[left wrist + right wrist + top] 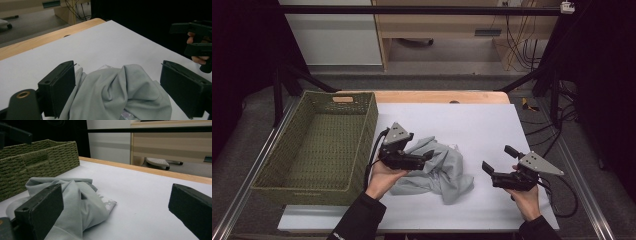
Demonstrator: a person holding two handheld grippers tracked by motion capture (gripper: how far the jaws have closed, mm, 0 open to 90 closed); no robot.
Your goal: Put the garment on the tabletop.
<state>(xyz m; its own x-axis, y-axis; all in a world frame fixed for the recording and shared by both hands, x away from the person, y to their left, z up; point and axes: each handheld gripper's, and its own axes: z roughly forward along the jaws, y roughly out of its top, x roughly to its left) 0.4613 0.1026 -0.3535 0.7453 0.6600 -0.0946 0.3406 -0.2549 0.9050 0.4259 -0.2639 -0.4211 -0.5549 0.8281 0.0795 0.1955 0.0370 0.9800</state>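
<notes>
We find no text, label, brand, number or sign that we can read anywhere. The grey cloth [117, 92] carries a pale printed patch near its edge, but it is too blurred for us to make out.

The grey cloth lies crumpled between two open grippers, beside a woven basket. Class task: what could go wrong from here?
1. The left gripper has its fingers spread around a thick fold of the grey cloth; closing may catch only one layer, so the rest could drag.
2. The woven basket has tall walls; a trailing edge might snag on its rim.
3. The right gripper stands apart from the cloth, so one hand may carry it all.
</notes>
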